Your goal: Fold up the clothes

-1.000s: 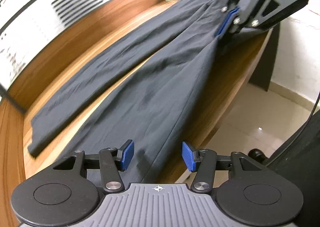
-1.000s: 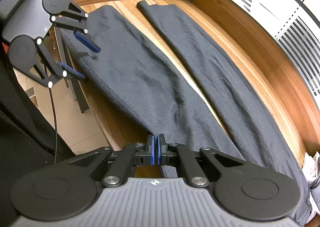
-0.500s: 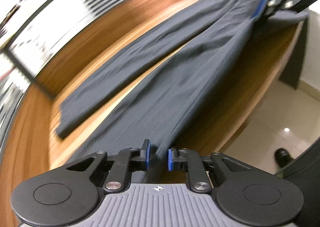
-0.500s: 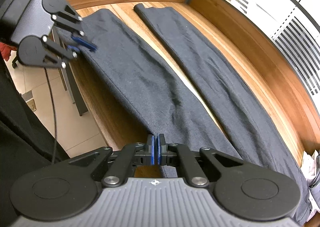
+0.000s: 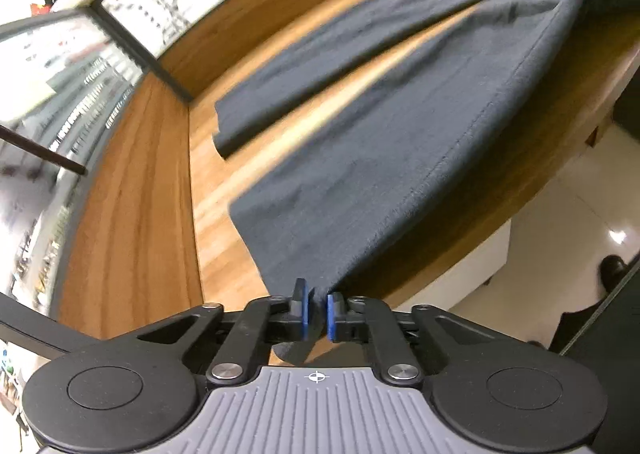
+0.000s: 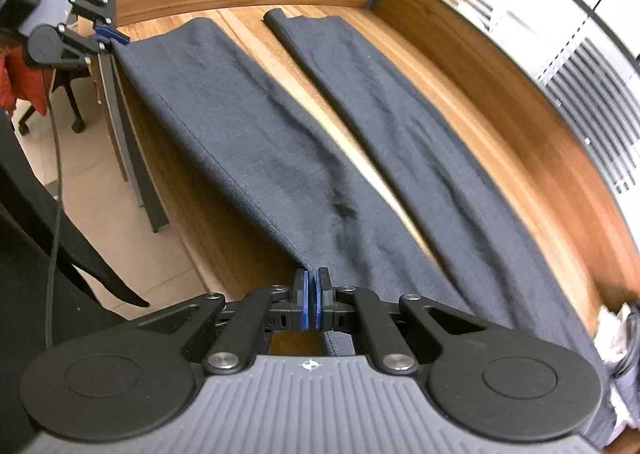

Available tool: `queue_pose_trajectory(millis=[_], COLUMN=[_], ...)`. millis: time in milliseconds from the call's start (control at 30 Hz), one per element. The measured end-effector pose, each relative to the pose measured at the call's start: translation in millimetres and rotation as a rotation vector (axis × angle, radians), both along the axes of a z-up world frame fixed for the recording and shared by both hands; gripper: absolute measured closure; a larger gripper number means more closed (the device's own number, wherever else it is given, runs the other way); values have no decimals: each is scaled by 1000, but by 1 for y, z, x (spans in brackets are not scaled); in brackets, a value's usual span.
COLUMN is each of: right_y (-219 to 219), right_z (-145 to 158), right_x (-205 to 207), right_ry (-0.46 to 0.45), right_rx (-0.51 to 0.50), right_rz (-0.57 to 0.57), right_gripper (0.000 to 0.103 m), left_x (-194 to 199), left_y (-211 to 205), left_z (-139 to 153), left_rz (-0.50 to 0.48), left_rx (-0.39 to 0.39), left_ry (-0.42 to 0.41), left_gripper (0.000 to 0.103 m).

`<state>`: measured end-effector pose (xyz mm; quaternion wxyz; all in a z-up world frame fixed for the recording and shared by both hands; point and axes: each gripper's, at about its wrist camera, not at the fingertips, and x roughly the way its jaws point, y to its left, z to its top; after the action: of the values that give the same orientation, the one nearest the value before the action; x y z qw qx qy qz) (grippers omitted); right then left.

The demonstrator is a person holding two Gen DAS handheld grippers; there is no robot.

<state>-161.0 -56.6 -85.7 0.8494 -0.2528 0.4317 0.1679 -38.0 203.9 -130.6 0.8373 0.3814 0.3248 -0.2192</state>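
Now the dark trousers point(image 6: 256, 158) lie stretched along the wooden surface point(image 6: 480, 102), legs parted in a narrow V; the near leg runs lengthwise between the two pairs of tongs, its long axis on the line joining them; the left tongs point(image 5: 316, 312) are closing on that leg's hem corner, cloth visibly between the blue pads with a slim gap left; the right tongs point(image 6: 311, 304) are clamped on the seam edge at the far, waist-ward end of the same leg; the second leg point(image 6: 440, 158) lies flat beyond the held one, away from both tongs and toward the surface's raised back wall; judged from this, the coming fold probably carries the held leg sideways across onto the other, each end lifted by its own nearest tongs.
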Motion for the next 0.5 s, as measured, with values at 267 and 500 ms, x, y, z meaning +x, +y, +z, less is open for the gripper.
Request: queue_pose_trajectory(millis=[267, 500], right_y=[-14, -53], right_z=[44, 63], right_x=[24, 103], right_ry=[-155, -232], right_rx=[-58, -113], right_rz=[-41, 10], right_gripper=[101, 101], left_x=[35, 107], left_y=[-27, -76], left_z=[83, 121], left_rz=[39, 112], left_rx=[-65, -50], left_ry=[-64, -136], left_gripper=[94, 94])
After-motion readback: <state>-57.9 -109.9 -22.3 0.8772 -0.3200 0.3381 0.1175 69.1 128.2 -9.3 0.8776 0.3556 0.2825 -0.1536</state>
